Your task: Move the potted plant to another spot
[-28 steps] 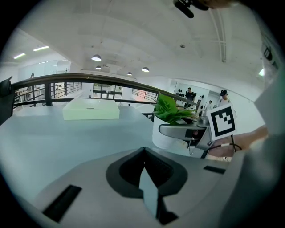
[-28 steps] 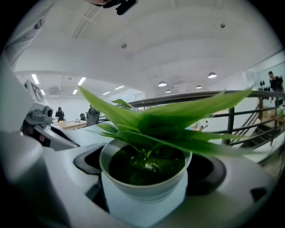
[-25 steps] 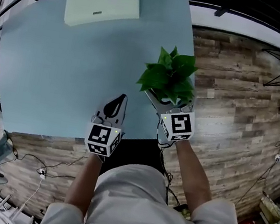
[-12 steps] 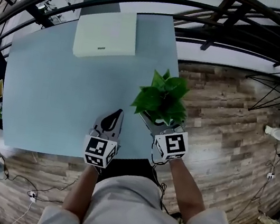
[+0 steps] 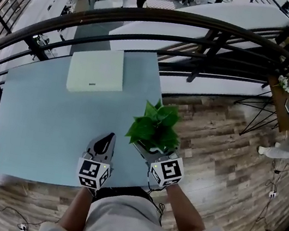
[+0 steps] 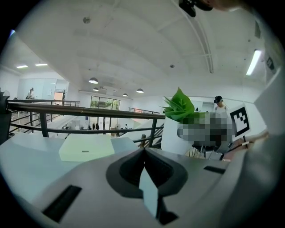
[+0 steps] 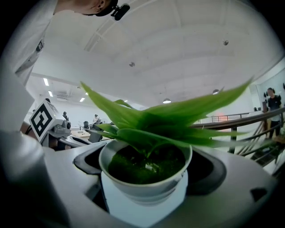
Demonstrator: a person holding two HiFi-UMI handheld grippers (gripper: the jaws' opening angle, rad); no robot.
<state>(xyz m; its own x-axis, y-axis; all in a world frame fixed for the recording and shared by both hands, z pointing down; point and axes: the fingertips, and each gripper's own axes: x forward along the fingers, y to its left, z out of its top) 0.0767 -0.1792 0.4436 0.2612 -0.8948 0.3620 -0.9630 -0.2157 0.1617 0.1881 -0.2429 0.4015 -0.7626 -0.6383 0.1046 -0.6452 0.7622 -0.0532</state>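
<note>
Right gripper (image 5: 148, 152), forearm reaching forward, jaws clamped on the white pot of the potted plant (image 5: 154, 128), which sits at the right edge of the tabletop (image 5: 38, 121), near the person. Left gripper (image 5: 108, 140), jaws pressed together and empty, points forward over the tabletop beside it.

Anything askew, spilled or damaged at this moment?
Nothing stands out. The potted plant is upright in the right gripper, with its soil inside the pot and none visible on the table. The left gripper is shut and empty.
</note>
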